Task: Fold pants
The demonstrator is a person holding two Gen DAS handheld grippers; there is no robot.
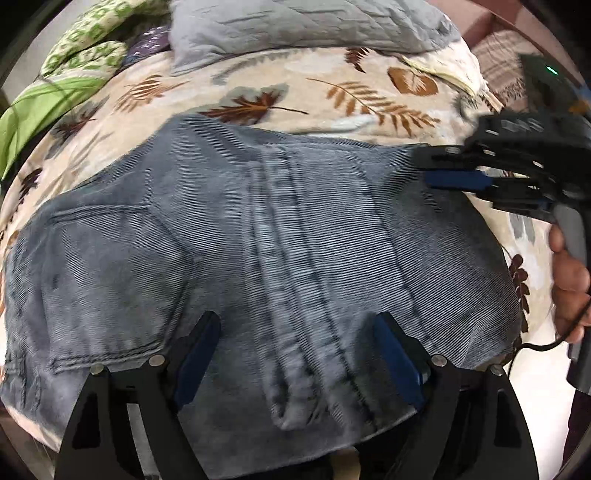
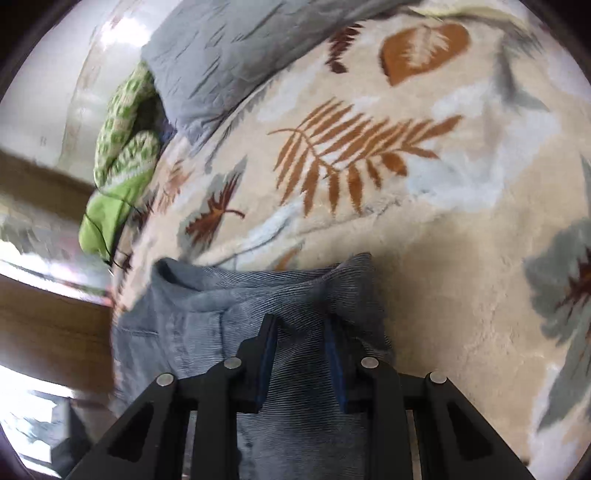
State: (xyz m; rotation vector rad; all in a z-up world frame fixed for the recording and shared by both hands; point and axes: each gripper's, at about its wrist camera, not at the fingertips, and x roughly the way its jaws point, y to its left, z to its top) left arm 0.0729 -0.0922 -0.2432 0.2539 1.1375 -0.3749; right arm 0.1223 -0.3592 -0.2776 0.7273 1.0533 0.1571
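The left gripper (image 1: 295, 339) hangs over the pants (image 1: 258, 240), pointing steeply down, its blue-padded fingers (image 1: 397, 363) spread wide. Between them runs the thick middle seam of the pants, but the pads do not press on it. The cloth is grey-blue corduroy, lying flat on the blanket (image 1: 314, 96), with a stitched back pocket (image 1: 107, 280) to the left of the seam.

In the right wrist view, the right gripper (image 2: 301, 332) has its fingers (image 2: 267, 354) set narrow, with a raised ridge of the pants (image 2: 258, 295) between them. The cloth bulges up around the fingertips, and the pads seem to pinch it. From the left wrist view, the same gripper (image 1: 436, 168) reaches in from the right at the far right edge of the pants, one blue pad lying on the cloth; a hand (image 1: 570, 280) grips its grey handle, and a black cable hangs below.

Beyond the pants the cream blanket with brown and grey leaves spreads on. Farther back lies a grey quilted pillow (image 1: 303, 26), and to its left a green-and-white patterned cloth (image 1: 88, 48) over a plain green one.
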